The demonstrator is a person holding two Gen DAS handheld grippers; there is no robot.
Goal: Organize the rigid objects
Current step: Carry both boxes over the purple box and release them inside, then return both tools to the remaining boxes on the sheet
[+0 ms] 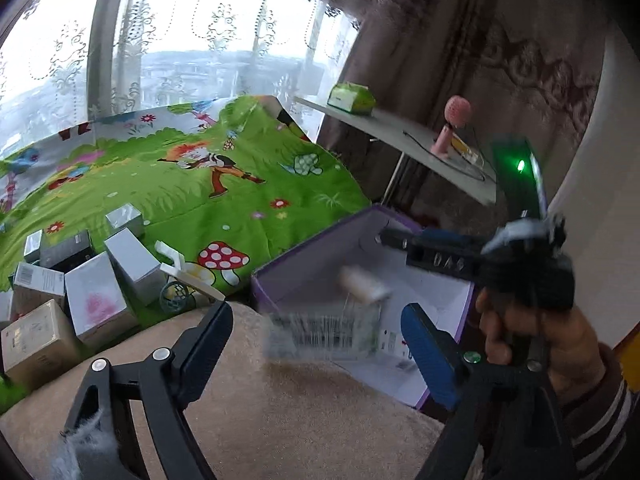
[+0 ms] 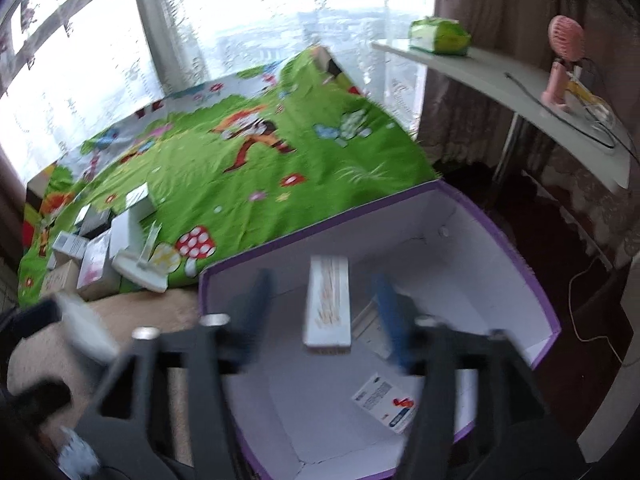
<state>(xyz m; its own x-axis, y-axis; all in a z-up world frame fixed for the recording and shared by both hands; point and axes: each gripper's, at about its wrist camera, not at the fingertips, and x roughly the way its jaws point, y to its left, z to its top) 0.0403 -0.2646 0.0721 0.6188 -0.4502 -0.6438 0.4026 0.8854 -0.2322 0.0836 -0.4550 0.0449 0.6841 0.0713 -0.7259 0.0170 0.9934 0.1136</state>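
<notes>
On the far left, a cluster of small cartons [image 1: 84, 280] lies on the green cartoon bedspread [image 1: 192, 188], with a white stand [image 1: 188, 272] just beside them. The left gripper [image 1: 320, 344] is spread wide, and between its fingers a blurred barcode box [image 1: 324, 332] sits free of both pads, at the near rim of the purple-edged box [image 1: 280, 268] (whether it touches the rim, I cannot tell). The right gripper [image 2: 324, 312] is also wide open above that box's white interior, a long white carton [image 2: 328, 304] loose between its fingers and a printed packet [image 2: 384, 400] on the floor of the box. Farther right, a pink fan [image 2: 564, 60] stands on the table [image 2: 500, 76].
</notes>
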